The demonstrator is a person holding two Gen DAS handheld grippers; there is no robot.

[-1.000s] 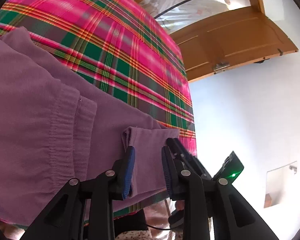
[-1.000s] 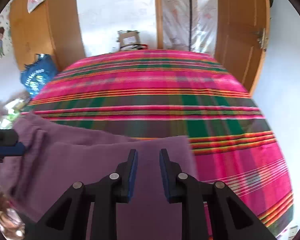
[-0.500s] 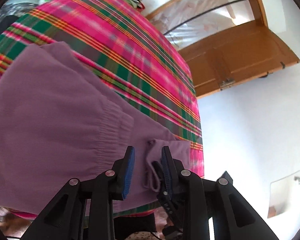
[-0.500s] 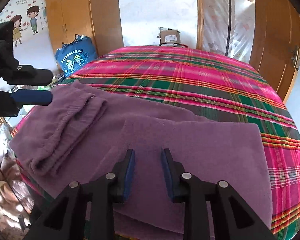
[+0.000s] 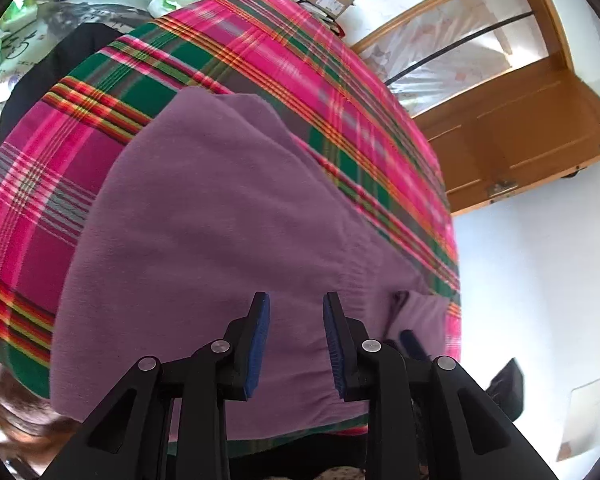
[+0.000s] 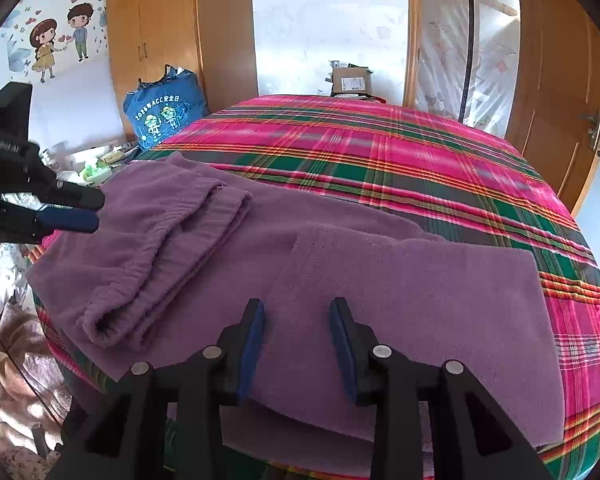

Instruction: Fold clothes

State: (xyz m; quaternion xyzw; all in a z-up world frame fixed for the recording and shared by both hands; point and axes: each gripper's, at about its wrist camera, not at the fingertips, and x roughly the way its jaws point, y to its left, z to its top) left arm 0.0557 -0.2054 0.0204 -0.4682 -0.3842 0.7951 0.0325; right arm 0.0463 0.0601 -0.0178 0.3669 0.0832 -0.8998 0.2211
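Only the right wrist view shows the folded purple trousers (image 6: 260, 280) lying crosswise ahead of the opening, empty jaws of the right gripper (image 6: 298, 312), the left gripper (image 5: 296, 308) also released.

purple trousers (image 6: 340, 264) lie folded on the plaid bedspread (image 6: 420, 152), elastic waistband at left

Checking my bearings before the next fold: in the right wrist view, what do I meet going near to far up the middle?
right hand-held gripper → purple garment → plaid bedspread → cardboard box
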